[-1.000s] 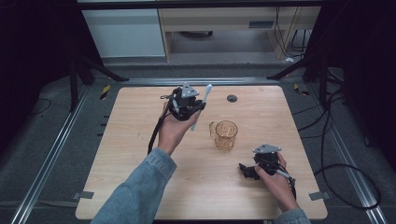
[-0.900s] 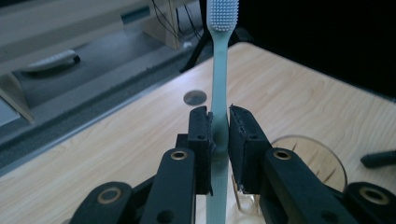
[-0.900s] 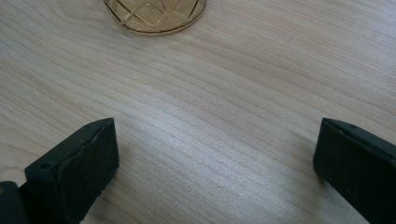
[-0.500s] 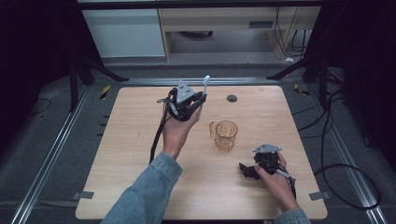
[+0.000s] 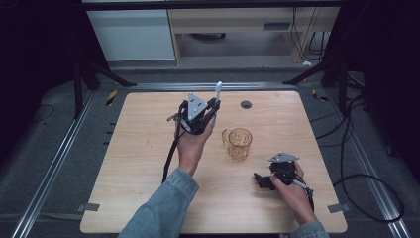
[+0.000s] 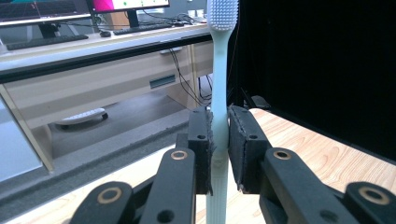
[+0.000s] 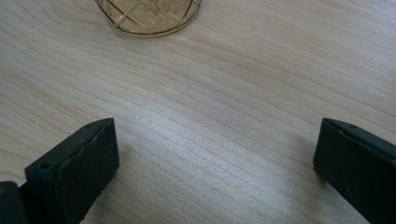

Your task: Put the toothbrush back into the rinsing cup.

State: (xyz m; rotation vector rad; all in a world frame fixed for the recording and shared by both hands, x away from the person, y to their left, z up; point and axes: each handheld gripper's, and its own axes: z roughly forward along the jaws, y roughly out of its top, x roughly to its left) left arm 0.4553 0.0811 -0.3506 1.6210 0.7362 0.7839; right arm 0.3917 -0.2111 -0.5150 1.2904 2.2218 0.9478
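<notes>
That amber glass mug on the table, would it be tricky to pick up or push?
The mug looks like cut glass, so probably rigid, fairly heavy for its size and breakable if dropped. Its smooth wall may slip between jaws; the handle likely gives a surer hold. It stands upright on a broad base, so a low push would probably slide it across the table rather than tip it.

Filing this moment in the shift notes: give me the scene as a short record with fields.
surface: wooden table
left hand-held gripper: shut on a pale toothbrush, gripped by the handle, bristle end pointing away from the hand
right hand-held gripper: open, nothing between the jaws, low over the table
cup: amber glass with a handle, upright on the table, between the two grippers, untouched
toothbrush versus cup: apart, not in the cup
</notes>
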